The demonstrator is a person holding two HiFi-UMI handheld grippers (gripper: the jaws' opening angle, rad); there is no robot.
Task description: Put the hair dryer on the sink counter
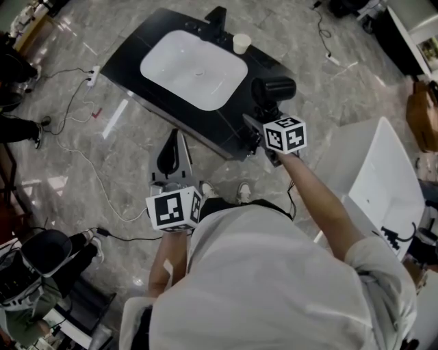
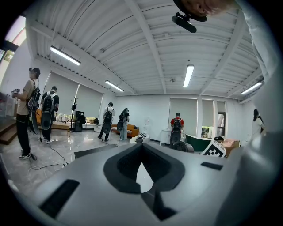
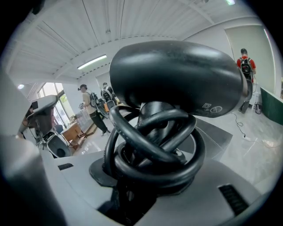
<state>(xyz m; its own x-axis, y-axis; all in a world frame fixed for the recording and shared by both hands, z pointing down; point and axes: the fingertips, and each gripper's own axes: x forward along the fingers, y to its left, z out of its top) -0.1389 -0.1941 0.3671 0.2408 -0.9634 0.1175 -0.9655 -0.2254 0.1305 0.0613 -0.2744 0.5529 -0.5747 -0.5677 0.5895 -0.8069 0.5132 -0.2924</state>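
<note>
**Hair dryer held at the tabletop's corner**

**Head view.** A black tabletop [image 1: 147, 33] carries a white basin [image 1: 195, 68]. A black faucet [image 1: 217, 17] stands behind the basin, and a paper cup [image 1: 241, 43] stands off the basin's far right corner. To the right of the basin, at the tabletop's near right corner, the right claw [image 1: 263, 122] holds a black hair dryer [image 1: 274, 89] by its handle, barrel uppermost. Whether the hair dryer touches the tabletop cannot be told. The claw's marker cube [image 1: 285, 134] sits just behind the grip. In front of the basin, off the tabletop and over the marble floor [image 1: 102, 171], the left claw [image 1: 176, 140] points toward the tabletop's near edge. Cables [image 1: 75, 147] trail across the floor to the left of the basin.

**Left gripper view.** The left claw [image 2: 142, 150] is narrow. Its jaws meet at the tips, leaving only a teardrop gap behind them, and nothing is between them. Beyond it is an open room with people wearing backpacks [image 2: 108, 123] under strip lights [image 2: 189, 75].

**Right gripper view.** The hair dryer's barrel [image 3: 177, 79] fills the upper frame. Its black cord [image 3: 150, 154] is looped in thick coils around the handle. The right claw [image 3: 146, 176] is clamped on that handle and cord bundle.
</note>
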